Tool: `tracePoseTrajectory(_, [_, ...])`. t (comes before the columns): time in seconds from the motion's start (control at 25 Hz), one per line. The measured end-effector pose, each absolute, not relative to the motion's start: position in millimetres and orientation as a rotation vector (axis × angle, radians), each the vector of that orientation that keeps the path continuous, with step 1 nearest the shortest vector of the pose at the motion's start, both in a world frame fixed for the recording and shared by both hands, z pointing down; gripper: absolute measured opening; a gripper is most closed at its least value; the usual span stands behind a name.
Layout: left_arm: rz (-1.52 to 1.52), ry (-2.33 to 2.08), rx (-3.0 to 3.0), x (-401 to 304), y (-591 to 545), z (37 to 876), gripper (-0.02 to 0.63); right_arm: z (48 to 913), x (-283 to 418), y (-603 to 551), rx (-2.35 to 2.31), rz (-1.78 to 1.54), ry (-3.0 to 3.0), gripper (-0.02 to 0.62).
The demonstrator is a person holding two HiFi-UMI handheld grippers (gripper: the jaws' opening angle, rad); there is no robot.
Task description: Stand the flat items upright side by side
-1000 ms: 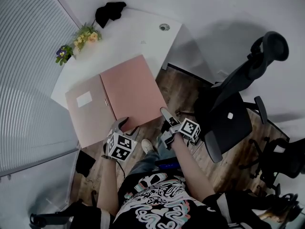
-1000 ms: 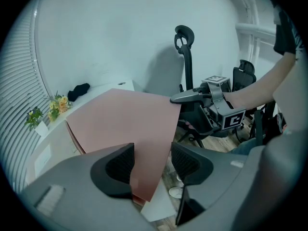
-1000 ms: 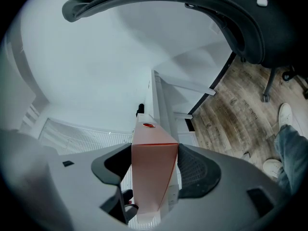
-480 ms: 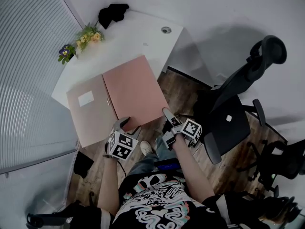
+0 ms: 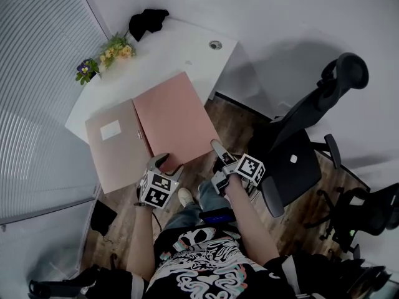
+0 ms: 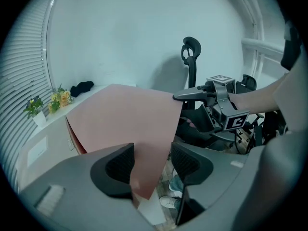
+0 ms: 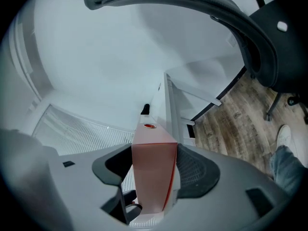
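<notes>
Two pink folders are in the head view. One with a white label (image 5: 115, 145) lies flat on the white desk (image 5: 181, 48). The other folder (image 5: 171, 120) is beside it on the right, its near edge out past the desk's front and held at both near corners. My left gripper (image 5: 161, 161) is shut on its near left corner; in the left gripper view the pink cover (image 6: 125, 124) runs between the pads (image 6: 118, 165). My right gripper (image 5: 215, 147) is shut on the near right corner, and the folder's spine (image 7: 151, 167) fills its jaws.
Yellow and purple flowers (image 5: 109, 48) and a black object (image 5: 146, 20) sit at the desk's far left corner. A cable grommet (image 5: 215, 44) is near the far right edge. A black office chair (image 5: 299, 142) stands close on the right over the wooden floor, and window blinds line the left wall.
Both grippers keep their hold on the right-hand folder in about the same place. Only the head view has drifted slightly.
</notes>
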State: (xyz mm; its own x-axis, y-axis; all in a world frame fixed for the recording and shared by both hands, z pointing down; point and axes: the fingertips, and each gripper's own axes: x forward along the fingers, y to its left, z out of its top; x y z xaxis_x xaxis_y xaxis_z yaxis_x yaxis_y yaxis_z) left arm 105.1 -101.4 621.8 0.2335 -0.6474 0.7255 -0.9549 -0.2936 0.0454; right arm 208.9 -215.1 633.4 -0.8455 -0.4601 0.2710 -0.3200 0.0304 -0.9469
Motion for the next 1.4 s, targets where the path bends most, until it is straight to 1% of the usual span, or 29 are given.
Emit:
tracePoseTrajectory(0.64, [0.646, -1.476, 1.998, 103.4, -116.5, 611.1, 0.241, 584.9, 199.7, -234.7, -0.9, -1.699, 2.424, 0.279])
tracePoseTrajectory(1.4, [0.497, -1.456, 1.947, 99.4, -117.1, 607.6, 0.241, 547.1, 183.9, -232.0, -0.925, -1.475, 2.64, 0.279])
